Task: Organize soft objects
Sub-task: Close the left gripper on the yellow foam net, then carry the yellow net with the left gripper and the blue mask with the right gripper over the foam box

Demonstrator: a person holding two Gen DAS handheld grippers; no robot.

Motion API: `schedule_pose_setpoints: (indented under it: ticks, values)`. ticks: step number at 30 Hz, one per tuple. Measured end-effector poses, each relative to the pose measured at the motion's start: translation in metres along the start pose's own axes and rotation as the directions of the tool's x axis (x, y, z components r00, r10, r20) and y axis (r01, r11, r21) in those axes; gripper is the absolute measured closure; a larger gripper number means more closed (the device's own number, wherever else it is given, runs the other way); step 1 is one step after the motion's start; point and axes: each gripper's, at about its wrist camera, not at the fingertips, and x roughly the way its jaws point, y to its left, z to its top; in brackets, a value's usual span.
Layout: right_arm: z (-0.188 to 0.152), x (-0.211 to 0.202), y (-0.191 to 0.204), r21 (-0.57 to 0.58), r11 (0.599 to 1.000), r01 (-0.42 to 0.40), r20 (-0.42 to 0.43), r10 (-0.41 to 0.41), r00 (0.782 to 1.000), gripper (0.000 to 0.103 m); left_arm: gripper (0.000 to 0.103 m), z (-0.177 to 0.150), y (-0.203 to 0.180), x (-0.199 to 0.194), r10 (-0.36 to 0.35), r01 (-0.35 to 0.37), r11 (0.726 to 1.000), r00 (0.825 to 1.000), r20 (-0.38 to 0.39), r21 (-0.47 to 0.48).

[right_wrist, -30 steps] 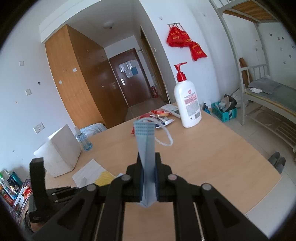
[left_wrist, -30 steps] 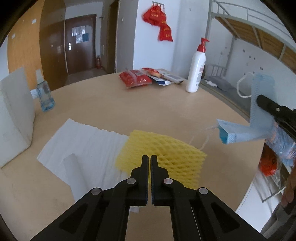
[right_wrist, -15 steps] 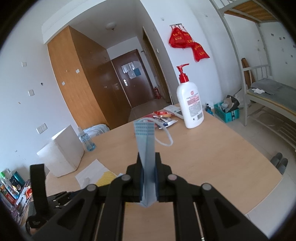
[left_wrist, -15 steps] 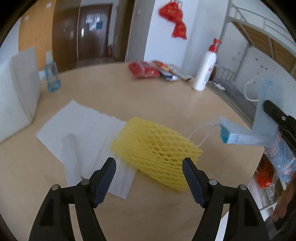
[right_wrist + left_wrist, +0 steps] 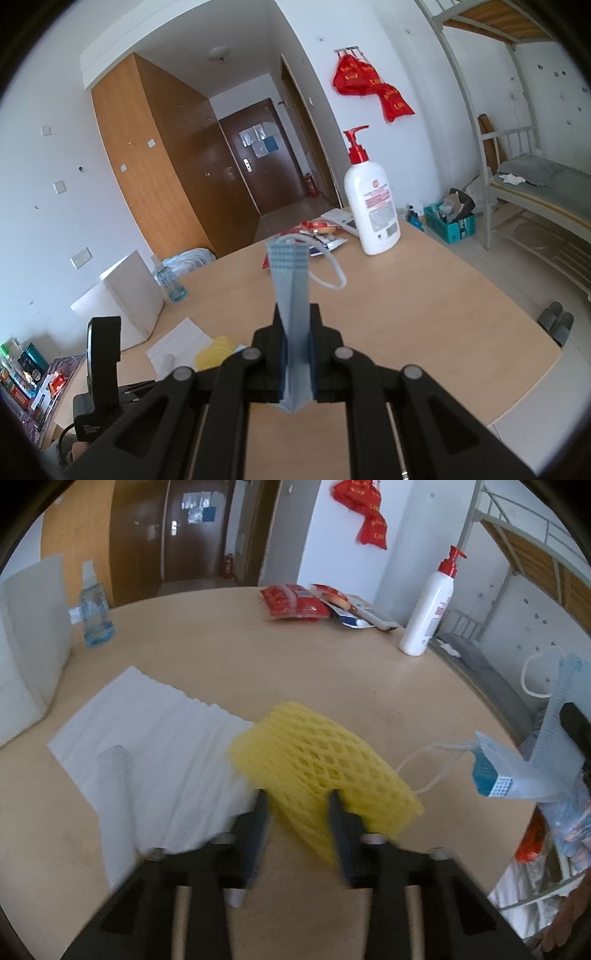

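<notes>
On the bench (image 5: 221, 635), my left gripper (image 5: 297, 814) is closing on the squishy yellow foam net (image 5: 321, 760), which might slip out, while my right gripper (image 5: 295, 354) stays clamped on the blue face mask (image 5: 291, 295).

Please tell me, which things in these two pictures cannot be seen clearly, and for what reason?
- Left gripper, left wrist view: motion blur; whether its closing fingers already press the yellow foam net is unclear.
- Face mask, right wrist view: lower part hidden between the right gripper fingers.
- Pump bottle label: too small to read.
</notes>
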Motion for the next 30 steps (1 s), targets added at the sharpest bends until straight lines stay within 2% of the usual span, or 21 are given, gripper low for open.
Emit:
schedule_pose_setpoints:
  ticks: [2, 4, 14, 18, 23, 30]
  values:
    - [0.000, 0.000, -0.001, 0.001, 1.000, 0.004, 0.000, -0.004, 1.000, 0.090, 0.092, 0.001, 0.000, 0.002, -0.031, 0.031, 1.000, 1.000, -0.005, -0.002]
    - [0.000, 0.000, -0.001, 0.000, 1.000, 0.006, -0.001, -0.006, 1.000, 0.090, 0.094, 0.002, -0.001, 0.002, -0.035, 0.035, 0.999, 0.999, 0.014, -0.003]
    - [0.000, -0.003, 0.002, -0.013, 1.000, 0.000, 0.010, 0.000, 1.000, 0.090, 0.095, 0.008, -0.010, -0.026, -0.047, 0.038, 0.997, 0.991, 0.124, 0.072]
    - [0.002, -0.005, 0.009, -0.026, 1.000, -0.009, 0.014, 0.009, 1.000, 0.090, 0.095, 0.012, -0.009, -0.049, -0.035, 0.018, 0.996, 0.979, 0.202, 0.085]
    - [0.005, -0.010, 0.022, -0.055, 0.998, -0.025, 0.027, 0.026, 0.999, 0.090, 0.095, 0.014, -0.004, -0.071, -0.021, 0.000, 0.996, 0.968, 0.251, 0.084]
    - [0.004, -0.009, 0.046, -0.096, 0.994, -0.057, 0.025, 0.060, 0.998, 0.090, 0.095, 0.011, 0.010, -0.107, 0.010, -0.037, 0.996, 0.943, 0.332, 0.075]
